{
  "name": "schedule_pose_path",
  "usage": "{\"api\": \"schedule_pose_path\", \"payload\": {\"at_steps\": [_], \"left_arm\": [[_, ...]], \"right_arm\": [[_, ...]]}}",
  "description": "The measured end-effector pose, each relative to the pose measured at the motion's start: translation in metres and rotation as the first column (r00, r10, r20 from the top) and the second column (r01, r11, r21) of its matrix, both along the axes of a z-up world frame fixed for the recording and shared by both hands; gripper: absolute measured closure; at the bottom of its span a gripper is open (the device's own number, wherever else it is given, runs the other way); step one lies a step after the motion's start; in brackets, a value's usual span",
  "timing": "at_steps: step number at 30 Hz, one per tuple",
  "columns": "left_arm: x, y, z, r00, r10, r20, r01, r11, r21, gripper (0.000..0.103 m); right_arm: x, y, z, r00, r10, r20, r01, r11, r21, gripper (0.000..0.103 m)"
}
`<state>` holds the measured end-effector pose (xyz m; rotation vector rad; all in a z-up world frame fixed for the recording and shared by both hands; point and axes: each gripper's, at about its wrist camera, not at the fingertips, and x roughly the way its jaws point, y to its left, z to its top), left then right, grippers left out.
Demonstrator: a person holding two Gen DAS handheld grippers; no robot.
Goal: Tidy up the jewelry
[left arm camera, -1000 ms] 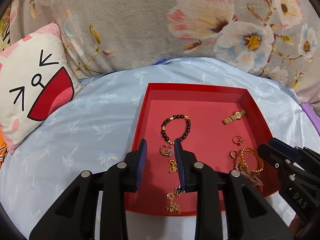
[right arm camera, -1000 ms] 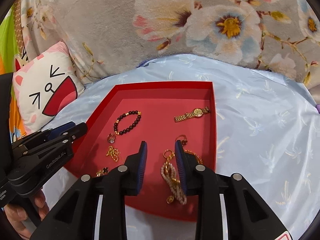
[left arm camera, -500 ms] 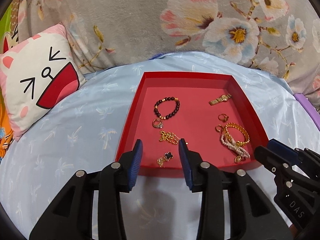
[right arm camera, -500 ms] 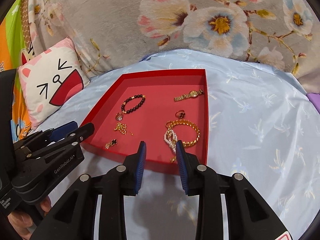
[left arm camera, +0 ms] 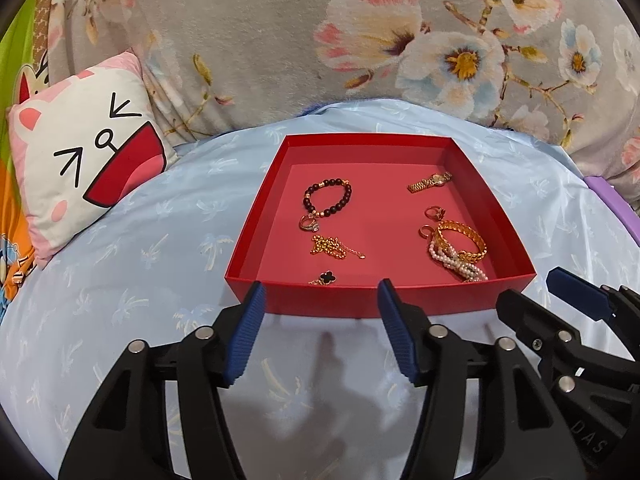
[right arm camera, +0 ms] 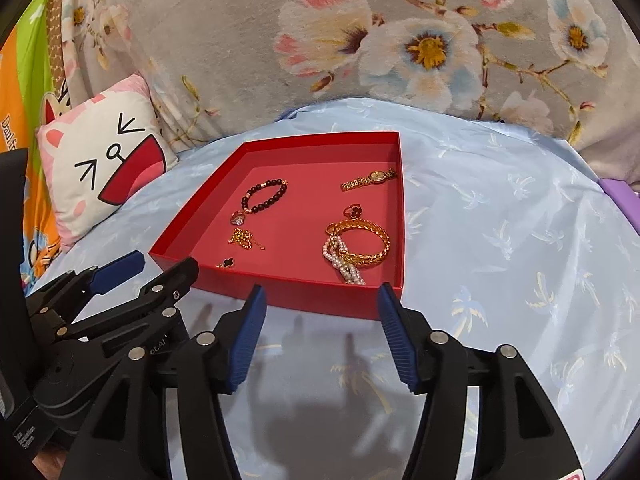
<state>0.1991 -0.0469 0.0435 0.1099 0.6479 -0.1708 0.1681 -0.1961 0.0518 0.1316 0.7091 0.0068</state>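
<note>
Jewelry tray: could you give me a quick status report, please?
Left gripper and right gripper open, empty, short of tray. Jewelry in tray, including watch. Nothing in the way.

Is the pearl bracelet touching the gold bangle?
Touching. In the right wrist view the pearl bracelet lies across the gold bangle's near rim, with no gap between them.

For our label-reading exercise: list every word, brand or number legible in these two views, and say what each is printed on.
"DAS": right gripper body, cut off by the frame edge.
"ot.AI": left gripper body, start hidden.
"Daul f": orange cloth, cut off.
White label on the black device: too small to read.
Gold watch dial: too small.
</note>
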Motion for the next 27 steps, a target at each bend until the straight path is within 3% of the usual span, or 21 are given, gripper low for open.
{"api": "schedule_pose_path", "payload": {"at_steps": [6, 11, 19, 27], "left_arm": [[-0.005, 0.003, -0.008, 1.000, 0.017, 0.017, -0.017, 1.000, -0.005, 0.045], [-0.011, 0.006, -0.017, 0.996, 0.046, 0.070, -0.047, 0.999, 0.012, 0.024], [-0.010, 0.009, -0.021, 0.996, 0.068, 0.060, -0.069, 0.998, 0.011, 0.014], [-0.010, 0.011, -0.022, 0.992, 0.109, 0.062, -0.111, 0.993, 0.027, 0.014]], "right_arm": [[-0.006, 0.000, -0.008, 0.999, -0.031, 0.016, 0.031, 0.999, -0.008, 0.036], [-0.009, -0.004, -0.018, 0.998, -0.058, 0.024, 0.059, 0.998, -0.037, 0.028], [-0.010, -0.005, -0.024, 0.995, -0.092, 0.029, 0.094, 0.994, -0.057, 0.023], [-0.011, 0.002, -0.023, 0.994, -0.105, 0.038, 0.109, 0.987, -0.115, 0.021]]}}
